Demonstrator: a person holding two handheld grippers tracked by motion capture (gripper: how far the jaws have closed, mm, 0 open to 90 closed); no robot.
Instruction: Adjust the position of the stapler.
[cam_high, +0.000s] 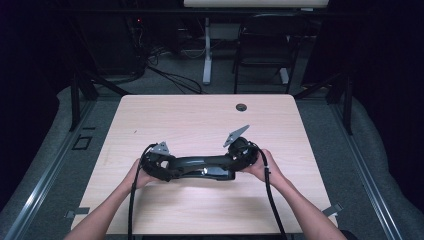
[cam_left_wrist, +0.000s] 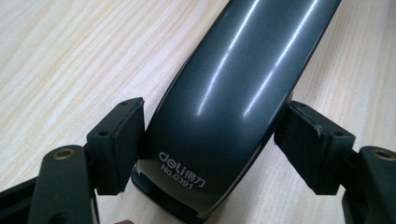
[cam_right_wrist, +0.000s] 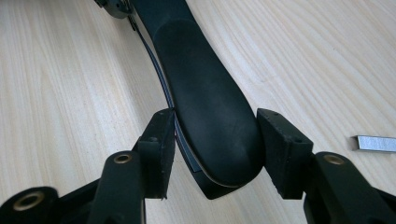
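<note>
A: Which way does the long-reach stapler (cam_high: 200, 167) lie?

B: Flat on the wooden bench (cam_high: 200, 115), in the half nearer the person, with its long axis running from the bench's left side to its right. In the high view it spans the gap between the 2 tools. The glossy dark grey end, printed "deli No.0391", sits at the left tool (cam_left_wrist: 210, 149); the matte black, rounded end sits at the right tool (cam_right_wrist: 215, 154).

A: Any containers?

B: I see none on the bench. There is 1 small strip of staples (cam_right_wrist: 373, 143) lying loose on the wood, just beside the stapler's black end and apart from it.

A: How does the left tool stand?

B: Its jaws are partly apart and bracket the printed end of the stapler. The left pad (cam_left_wrist: 119, 140) sits right against the stapler's edge; the other pad looks to be touching the opposite edge too, though I cannot tell how firmly it presses.

A: And the right tool?

B: About half open, 1 jaw on each side of the black rounded end. Both pads sit at the stapler's flanks; whether they press on it I cannot tell. Each tool is held in 1 hand, coming in from the bench's near edge.
</note>
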